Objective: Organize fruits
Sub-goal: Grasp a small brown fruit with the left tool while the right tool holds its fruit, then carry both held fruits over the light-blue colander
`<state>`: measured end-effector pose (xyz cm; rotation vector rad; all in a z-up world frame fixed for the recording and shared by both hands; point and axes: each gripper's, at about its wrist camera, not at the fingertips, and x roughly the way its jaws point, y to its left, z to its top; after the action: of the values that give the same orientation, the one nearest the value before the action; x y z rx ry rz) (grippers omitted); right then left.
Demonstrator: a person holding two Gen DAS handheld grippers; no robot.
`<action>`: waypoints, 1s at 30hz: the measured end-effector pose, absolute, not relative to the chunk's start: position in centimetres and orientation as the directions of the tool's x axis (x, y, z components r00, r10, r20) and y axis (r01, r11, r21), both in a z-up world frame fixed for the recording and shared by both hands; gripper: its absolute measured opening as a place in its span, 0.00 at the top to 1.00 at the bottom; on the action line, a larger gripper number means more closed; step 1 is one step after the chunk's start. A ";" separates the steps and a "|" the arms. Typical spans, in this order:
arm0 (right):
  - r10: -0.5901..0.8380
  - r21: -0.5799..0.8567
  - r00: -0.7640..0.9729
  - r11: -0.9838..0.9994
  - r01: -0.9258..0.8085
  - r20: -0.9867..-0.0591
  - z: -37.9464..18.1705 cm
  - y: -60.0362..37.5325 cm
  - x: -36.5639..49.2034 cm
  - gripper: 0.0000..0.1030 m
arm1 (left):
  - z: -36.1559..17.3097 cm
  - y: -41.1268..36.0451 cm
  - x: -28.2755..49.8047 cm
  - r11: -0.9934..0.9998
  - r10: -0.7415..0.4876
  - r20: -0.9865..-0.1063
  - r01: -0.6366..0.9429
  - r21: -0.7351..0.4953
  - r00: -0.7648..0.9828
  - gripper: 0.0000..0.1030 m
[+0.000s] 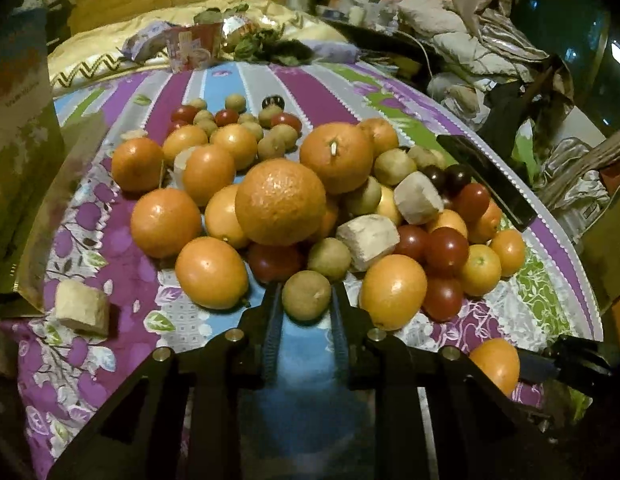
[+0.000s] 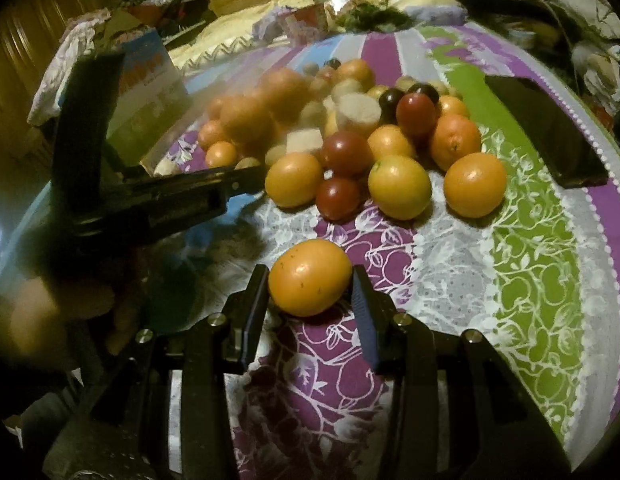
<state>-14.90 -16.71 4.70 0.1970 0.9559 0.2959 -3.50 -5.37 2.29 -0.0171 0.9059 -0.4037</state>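
Fruit lies heaped on a striped, flowered cloth, just ahead of both grippers. The left gripper has its jaws drawn narrow onto a small brownish-green longan; both pads touch its sides. The longan is nearly round, with no clear long axis, and a pale scar faces right and slightly up. It sits at the near edge of the heap, with a red tomato and another longan just beyond the fingertips, an orange kumquat just left of the left jaw and another just right of the right jaw. Behind the jaws the cloth is bare.

The right gripper holds a kumquat between its pads, jaws partly closed on it. This kumquat is oval, its long axis lying crosswise from jaw to jaw, tilted up a little to the right. It is apart from the heap: a strip of open cloth separates it from the nearest fruit ahead, a tomato and two kumquats. To the right of the jaws the cloth is free as far as the table's curved edge. A dark phone lies far ahead and right, near that edge. To the left, the left gripper's black body crosses close by, narrowing the room there.

A pale cut chunk lies alone well left of the left jaws.
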 end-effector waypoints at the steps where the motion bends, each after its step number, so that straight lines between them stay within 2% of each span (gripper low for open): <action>1: 0.328 0.291 0.553 0.944 -0.157 -0.766 5.1 -16.8 -15.0 0.60 | 2.8 -5.2 -3.8 0.925 -0.351 -0.755 0.332 -0.187 0.554 0.77; 4: 0.297 0.270 0.583 0.953 -0.136 -0.756 6.4 -16.8 -14.9 0.60 | 5.0 -4.7 -5.0 0.928 -0.346 -0.732 0.331 -0.172 0.587 0.77; 13: 0.238 0.198 0.642 0.971 -0.135 -0.729 13.3 -13.1 -12.5 0.60 | 12.8 2.5 -8.0 0.980 -0.187 -0.725 0.175 -0.093 0.663 0.77; 22: 0.319 0.192 0.641 0.946 -0.262 -0.698 19.0 -3.7 -10.6 0.60 | 19.3 14.0 -11.4 0.995 -0.060 -0.688 -0.016 -0.103 0.723 0.77; 30: 0.404 0.188 0.594 0.901 -0.391 -0.696 21.7 5.6 -9.8 0.60 | 22.0 25.2 -15.2 0.971 0.065 -0.686 -0.204 -0.124 0.725 0.77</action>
<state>-9.77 5.64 21.73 0.0165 0.8123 0.4616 -15.23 25.19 21.97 -0.1961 0.7463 0.1493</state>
